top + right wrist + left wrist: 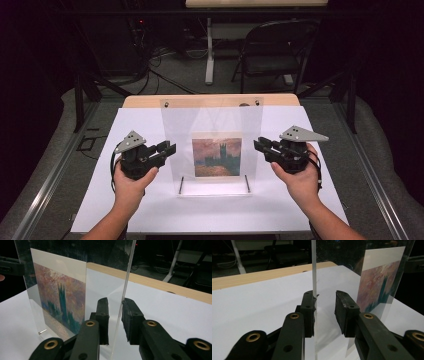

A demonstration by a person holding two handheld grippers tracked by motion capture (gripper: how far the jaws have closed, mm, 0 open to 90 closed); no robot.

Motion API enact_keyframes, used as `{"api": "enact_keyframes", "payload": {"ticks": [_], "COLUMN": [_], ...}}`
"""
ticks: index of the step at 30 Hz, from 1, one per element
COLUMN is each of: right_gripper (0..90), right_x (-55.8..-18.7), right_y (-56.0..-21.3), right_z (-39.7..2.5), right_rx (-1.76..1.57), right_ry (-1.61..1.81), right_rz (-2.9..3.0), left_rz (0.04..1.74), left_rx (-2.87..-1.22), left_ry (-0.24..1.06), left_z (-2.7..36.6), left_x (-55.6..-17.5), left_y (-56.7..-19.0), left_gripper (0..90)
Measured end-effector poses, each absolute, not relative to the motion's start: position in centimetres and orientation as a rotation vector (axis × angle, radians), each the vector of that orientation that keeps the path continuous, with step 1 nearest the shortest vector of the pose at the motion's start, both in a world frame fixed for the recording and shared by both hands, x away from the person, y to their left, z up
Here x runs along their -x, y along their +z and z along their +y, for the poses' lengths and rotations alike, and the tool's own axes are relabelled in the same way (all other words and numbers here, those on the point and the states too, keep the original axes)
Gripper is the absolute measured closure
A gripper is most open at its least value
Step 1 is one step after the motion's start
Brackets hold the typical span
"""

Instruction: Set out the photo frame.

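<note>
I have the clear acrylic frame [212,145] standing upright near the middle of the white sheet [150,210] that covers the desk [210,101]. This frame is my reference landmark. A painting print [216,157] sits in its lower centre, showing a dark tower against a pink and orange sky. Two small metal pins [181,184] mark the frame's base, one at each lower corner.

My left gripper [169,148] is positioned at the frame's left edge, about level with the print. In the left gripper view, its fingers [308,312] are spread, with the frame's edge [314,267] running upward between them. The edge lies against the left-hand finger in that view; a clear gap remains to the other finger. The print [379,285] appears beyond that finger, behind the acrylic.

My right gripper [260,146] is positioned at the frame's right edge, at roughly the same height. In the right gripper view, its fingers [103,320] are also spread and straddle the frame's edge [127,277]. The edge passes just beside the right-hand finger in that view; I cannot tell whether they touch. The print [60,295] appears to the left of the fingers there.

A person's hand holds each gripper from the near side of the frame. A folding chair [275,50] stands on the floor well beyond the frame, past the far edge of the desk.
</note>
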State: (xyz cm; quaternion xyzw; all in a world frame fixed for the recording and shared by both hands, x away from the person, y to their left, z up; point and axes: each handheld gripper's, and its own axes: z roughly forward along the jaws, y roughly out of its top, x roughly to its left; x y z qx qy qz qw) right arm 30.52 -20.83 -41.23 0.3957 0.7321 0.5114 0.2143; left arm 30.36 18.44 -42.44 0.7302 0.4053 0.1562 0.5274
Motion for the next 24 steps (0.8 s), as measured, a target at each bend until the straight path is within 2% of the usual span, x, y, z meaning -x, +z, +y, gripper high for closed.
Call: {"api": "enact_keyframes", "payload": {"ticks": [14, 24], "right_gripper": [70.8, 67.8], "right_x": [-28.9, -28.9], "right_y": [-41.8, -41.8], "right_z": [-20.8, -20.7], "right_rx": [-1.084, -1.072], "right_ry": [1.469, 1.469], "right_rz": [2.02, 2.024], "left_rz": [0.946, 0.95], "left_rx": [-1.754, -1.762], "left_ry": [0.406, 0.397], "left_z": [18.3, 18.0], "left_x": [-28.7, -28.9], "left_y": [-42.6, -42.7], "left_gripper": [67.9, 64.6]}}
